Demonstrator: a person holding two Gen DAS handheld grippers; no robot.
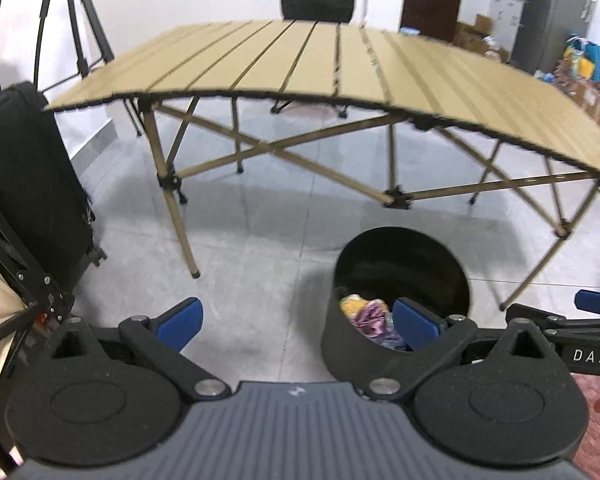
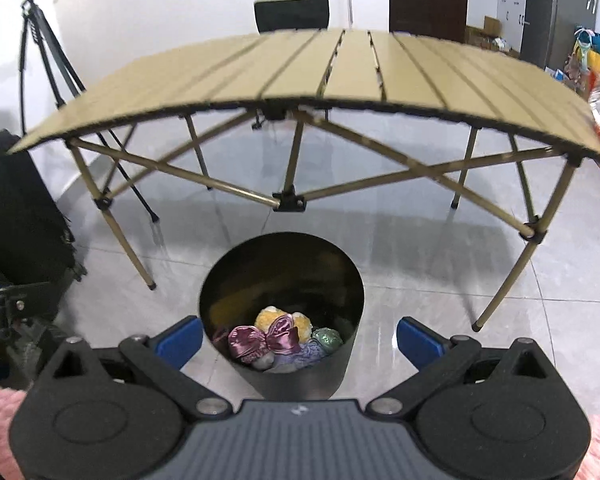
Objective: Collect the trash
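A black round bin (image 2: 236, 288) stands on the floor in front of the folding table. Inside lie several crumpled pieces of trash: a shiny pink one (image 2: 268, 340), a yellow one (image 2: 268, 316) and a green one (image 2: 327, 338). My right gripper (image 2: 299, 338) hangs open right above the bin, with nothing between its blue pads (image 2: 182, 340). In the left wrist view the same bin (image 1: 352, 344) sits to the right, with trash (image 1: 370, 314) showing inside. My left gripper (image 1: 298, 322) is open and empty over the floor, its right pad (image 1: 416, 322) over the bin's rim.
A tan slatted folding table (image 2: 300, 76) on crossed legs fills the middle, with a black chair (image 2: 292, 14) behind it. A black case (image 1: 32, 184) stands at the left, a tripod (image 2: 40, 52) behind. Boxes and coloured clutter (image 1: 580, 64) line the right wall. The other gripper (image 1: 560, 336) shows at right.
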